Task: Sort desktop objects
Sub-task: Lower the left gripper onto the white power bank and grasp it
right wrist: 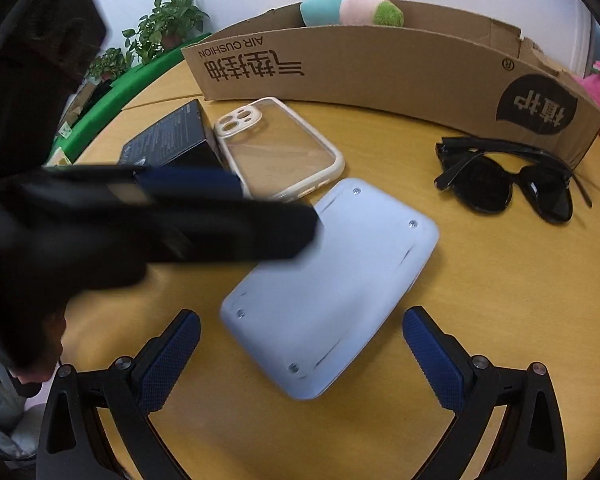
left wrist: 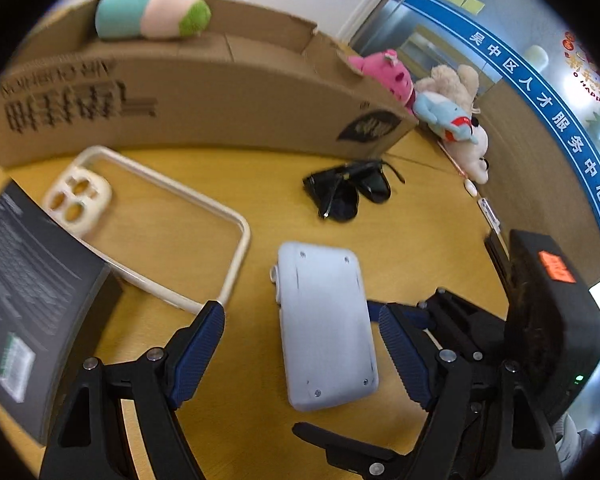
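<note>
A pale blue flat device (left wrist: 326, 326) lies on the yellow table (left wrist: 420, 240) between the open fingers of my left gripper (left wrist: 302, 320). It also shows in the right wrist view (right wrist: 332, 284), just ahead of my open, empty right gripper (right wrist: 302, 328). A clear phone case with a cream rim (left wrist: 152, 224) (right wrist: 278, 148) lies to its left. Black sunglasses (left wrist: 350, 190) (right wrist: 508, 184) lie folded to the right. A black box (left wrist: 28, 292) (right wrist: 172, 140) sits at the left. The left gripper's blurred body (right wrist: 148, 224) crosses the right wrist view and hides part of the device.
A long cardboard box (left wrist: 204, 100) (right wrist: 380, 68) stands across the back of the table with a pastel plush toy (left wrist: 152, 10) (right wrist: 350, 8) in it. More plush toys (left wrist: 440, 100) lie at the right end. Potted plants (right wrist: 164, 28) stand at the far left.
</note>
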`<state>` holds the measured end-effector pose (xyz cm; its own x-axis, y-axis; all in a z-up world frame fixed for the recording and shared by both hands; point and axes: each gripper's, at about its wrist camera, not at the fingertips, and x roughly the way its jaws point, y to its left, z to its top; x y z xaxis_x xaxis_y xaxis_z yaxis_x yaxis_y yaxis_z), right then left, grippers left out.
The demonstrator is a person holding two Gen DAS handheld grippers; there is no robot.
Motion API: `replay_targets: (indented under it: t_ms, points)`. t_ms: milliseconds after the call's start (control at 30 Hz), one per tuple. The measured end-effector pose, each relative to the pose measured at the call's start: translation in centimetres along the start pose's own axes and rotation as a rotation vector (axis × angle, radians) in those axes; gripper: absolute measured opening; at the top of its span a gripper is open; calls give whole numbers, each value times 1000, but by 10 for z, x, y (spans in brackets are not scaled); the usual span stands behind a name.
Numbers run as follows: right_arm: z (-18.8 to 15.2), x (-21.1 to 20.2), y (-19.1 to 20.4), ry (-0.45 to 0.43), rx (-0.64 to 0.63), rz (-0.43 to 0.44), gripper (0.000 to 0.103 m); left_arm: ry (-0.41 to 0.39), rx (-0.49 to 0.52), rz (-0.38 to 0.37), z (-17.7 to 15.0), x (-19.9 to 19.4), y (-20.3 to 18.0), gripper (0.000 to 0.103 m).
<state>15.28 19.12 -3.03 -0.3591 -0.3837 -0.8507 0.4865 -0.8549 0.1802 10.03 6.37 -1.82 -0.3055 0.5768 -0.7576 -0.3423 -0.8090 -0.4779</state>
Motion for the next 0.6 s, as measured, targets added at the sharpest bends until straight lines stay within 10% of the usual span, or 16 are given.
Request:
replay_targets:
  t_ms: [267, 600]
  points:
    - [-8, -7, 7, -47, -70, -34, 86, 66, 36, -93, -4, 21, -10, 65]
    - [-8, -16, 6, -97, -79, -40, 85, 36, 45, -31, -5, 11, -12, 42]
